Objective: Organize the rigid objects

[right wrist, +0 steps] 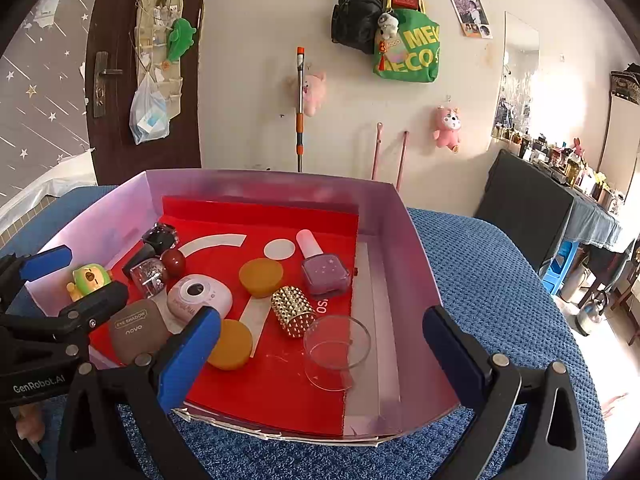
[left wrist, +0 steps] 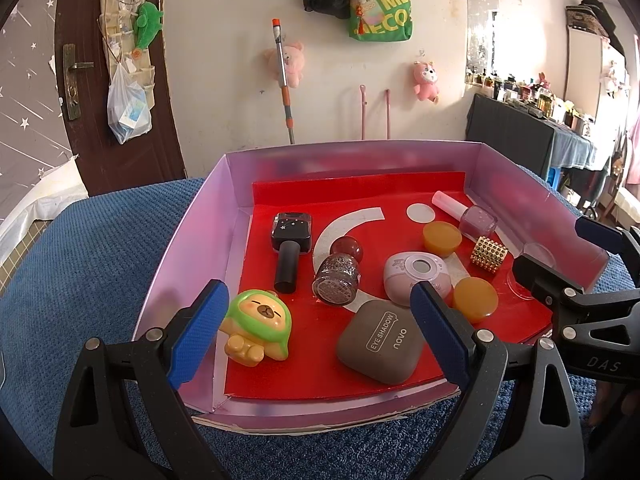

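A pink box [left wrist: 188,236] with a red floor holds several small items: a capybara toy [left wrist: 256,326], a grey eyeshadow case [left wrist: 380,346], a black bottle [left wrist: 290,248], a glitter bottle [left wrist: 338,274], a pink compact [left wrist: 416,276], two amber discs [left wrist: 476,300], a gold studded cylinder [left wrist: 490,256], a mauve polish bottle [left wrist: 470,214] and a clear glass cup [right wrist: 336,348]. My left gripper [left wrist: 320,332] is open at the box's near edge, around the toy and the case. My right gripper [right wrist: 320,344] is open, framing the cup and an amber disc [right wrist: 230,344].
The box [right wrist: 412,264] sits on a blue textured cloth [left wrist: 80,260]. A door, hanging bags, plush toys and a mop line the back wall. A dark table [right wrist: 532,208] with bottles stands at right.
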`<state>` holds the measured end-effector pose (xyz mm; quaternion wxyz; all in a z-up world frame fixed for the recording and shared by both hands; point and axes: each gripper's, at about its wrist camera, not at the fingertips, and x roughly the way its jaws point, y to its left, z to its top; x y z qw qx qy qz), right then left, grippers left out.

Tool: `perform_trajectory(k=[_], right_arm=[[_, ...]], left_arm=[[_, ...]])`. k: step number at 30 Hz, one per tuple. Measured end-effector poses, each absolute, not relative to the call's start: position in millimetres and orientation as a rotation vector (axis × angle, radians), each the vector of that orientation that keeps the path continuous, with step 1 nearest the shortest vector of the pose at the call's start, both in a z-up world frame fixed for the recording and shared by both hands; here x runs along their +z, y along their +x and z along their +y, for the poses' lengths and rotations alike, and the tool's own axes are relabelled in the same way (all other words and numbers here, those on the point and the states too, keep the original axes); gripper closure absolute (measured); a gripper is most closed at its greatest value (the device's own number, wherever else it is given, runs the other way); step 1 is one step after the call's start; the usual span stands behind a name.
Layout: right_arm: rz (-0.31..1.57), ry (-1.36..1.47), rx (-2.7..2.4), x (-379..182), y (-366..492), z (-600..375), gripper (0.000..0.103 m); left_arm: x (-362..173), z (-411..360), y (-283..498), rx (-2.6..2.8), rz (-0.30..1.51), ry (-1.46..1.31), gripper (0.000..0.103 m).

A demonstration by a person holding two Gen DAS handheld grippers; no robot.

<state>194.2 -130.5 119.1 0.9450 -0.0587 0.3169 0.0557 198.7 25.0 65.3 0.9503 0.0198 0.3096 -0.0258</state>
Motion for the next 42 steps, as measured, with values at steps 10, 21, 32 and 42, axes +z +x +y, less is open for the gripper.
perform_trajectory(k=[10,21,32,42], right_arm=[[0.647,-0.121,0.112,119.4,194.7,-130.0,0.0],[0.648,-0.123,0.111,119.6,195.4,-129.3,0.0],[0.649,-0.125,0.11,120.1,195.8,-128.2,0.0],[0.65,-0.127,0.11,120.4,196.4,-128.1,0.0]], left_arm=[[65.0,24.6,198.7,-0.051,0.63,0.04,0.01],[65.0,24.3,199.0,-0.051,0.63,0.041,0.01],[65.0,24.0,199.4,-0.051,0.63,0.042,0.01],[64.3,25.6,199.5,-0.047,0.632,0.041,0.01]])
